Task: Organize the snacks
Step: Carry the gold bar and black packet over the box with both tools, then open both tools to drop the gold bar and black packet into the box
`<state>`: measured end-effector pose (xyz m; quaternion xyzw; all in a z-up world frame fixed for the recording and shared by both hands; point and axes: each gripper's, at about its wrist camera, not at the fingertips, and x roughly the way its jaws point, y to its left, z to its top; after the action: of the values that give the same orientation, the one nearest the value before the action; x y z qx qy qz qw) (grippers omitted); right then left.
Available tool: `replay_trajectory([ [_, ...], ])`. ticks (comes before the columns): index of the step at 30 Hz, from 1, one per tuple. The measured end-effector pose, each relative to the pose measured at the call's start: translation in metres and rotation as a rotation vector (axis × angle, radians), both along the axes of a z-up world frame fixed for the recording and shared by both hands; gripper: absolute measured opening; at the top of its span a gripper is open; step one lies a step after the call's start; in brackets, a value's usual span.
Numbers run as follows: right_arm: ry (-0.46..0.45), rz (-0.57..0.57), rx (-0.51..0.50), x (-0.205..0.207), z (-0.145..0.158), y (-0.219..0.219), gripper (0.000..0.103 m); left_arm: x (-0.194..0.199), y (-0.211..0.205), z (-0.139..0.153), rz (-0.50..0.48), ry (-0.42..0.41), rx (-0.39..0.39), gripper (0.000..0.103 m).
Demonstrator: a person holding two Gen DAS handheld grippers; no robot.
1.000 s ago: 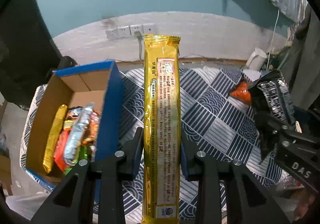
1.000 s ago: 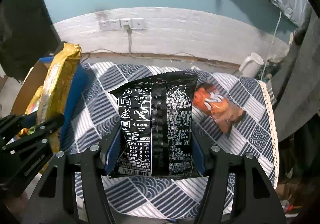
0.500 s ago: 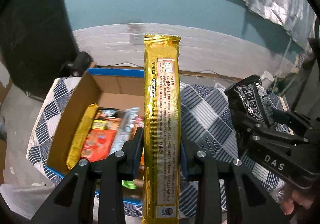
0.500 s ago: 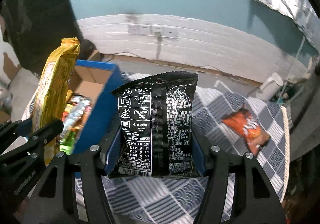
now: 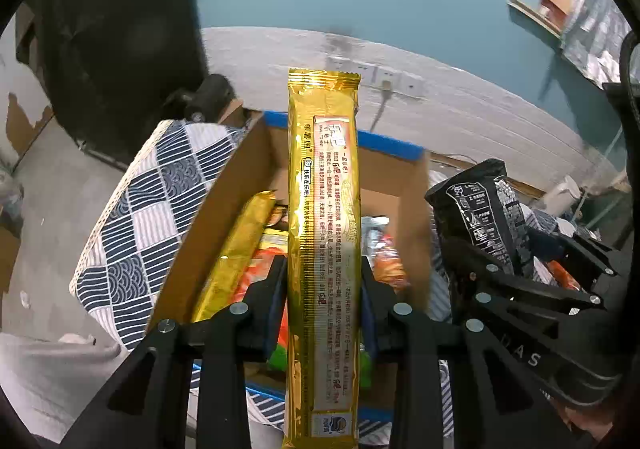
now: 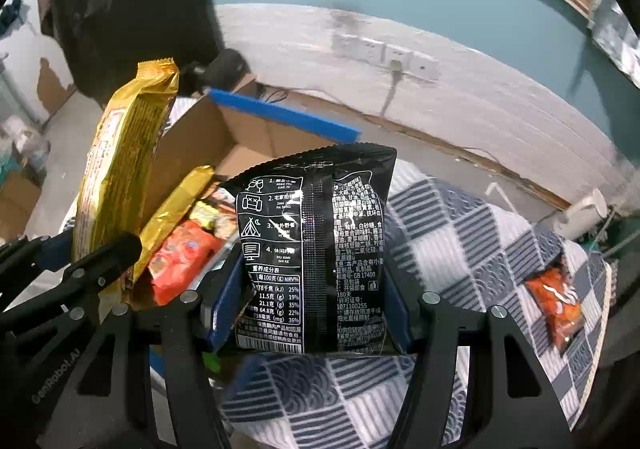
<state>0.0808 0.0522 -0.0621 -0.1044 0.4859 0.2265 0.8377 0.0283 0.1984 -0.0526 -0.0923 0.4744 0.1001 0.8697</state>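
Observation:
My left gripper [image 5: 324, 281] is shut on a long gold snack pack [image 5: 324, 233] and holds it above the open cardboard box [image 5: 224, 209] with blue outer walls. The box holds several snacks, among them a gold pack [image 5: 236, 261] and an orange pack [image 6: 180, 261]. My right gripper [image 6: 312, 297] is shut on a black snack bag [image 6: 316, 245], held over the box's right wall. The left gripper and its gold pack [image 6: 124, 165] show at the left in the right wrist view. The black bag [image 5: 484, 217] shows at the right in the left wrist view.
An orange snack bag [image 6: 556, 301] lies on the blue-and-white patterned tablecloth [image 6: 460, 233] at the right. A white cup [image 6: 584, 209] stands at the table's far right. A grey wall with power sockets [image 6: 384, 53] runs behind. A dark object [image 5: 208, 97] sits behind the box.
Both grippers have moved left with their packs. The left gripper now hangs over the box and the right gripper has reached the box's right wall.

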Motion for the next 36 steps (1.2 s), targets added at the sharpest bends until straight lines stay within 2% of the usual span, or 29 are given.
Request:
replay_trajectory([
  [6, 0.039, 0.048, -0.023, 0.003, -0.019, 0.030, 0.062, 0.004, 0.028, -0.020, 0.042, 0.041, -0.015, 0.033],
  [13, 0.089, 0.063, 0.003, 0.013, -0.030, 0.048, 0.063, 0.008, 0.043, -0.037, 0.071, 0.075, -0.031, 0.033],
  [15, 0.079, 0.066, -0.002, 0.015, -0.027, 0.051, 0.068, 0.007, 0.044, -0.037, 0.082, 0.072, -0.024, 0.035],
  [16, 0.072, 0.063, -0.001, 0.016, -0.026, 0.051, 0.072, 0.007, 0.044, -0.036, 0.083, 0.064, -0.016, 0.040],
  [17, 0.066, 0.057, 0.003, 0.017, -0.024, 0.049, 0.072, 0.007, 0.044, -0.034, 0.085, 0.061, -0.005, 0.049],
  [19, 0.065, 0.047, 0.005, 0.019, -0.023, 0.046, 0.072, 0.006, 0.043, -0.030, 0.090, 0.047, 0.010, 0.058],
  [23, 0.058, 0.024, 0.001, 0.024, -0.020, 0.034, 0.072, 0.007, 0.038, -0.025, 0.079, 0.038, 0.019, 0.068],
  [36, 0.037, -0.064, -0.010, 0.030, -0.010, -0.028, 0.073, 0.016, -0.001, -0.021, 0.018, 0.046, 0.061, 0.071],
])
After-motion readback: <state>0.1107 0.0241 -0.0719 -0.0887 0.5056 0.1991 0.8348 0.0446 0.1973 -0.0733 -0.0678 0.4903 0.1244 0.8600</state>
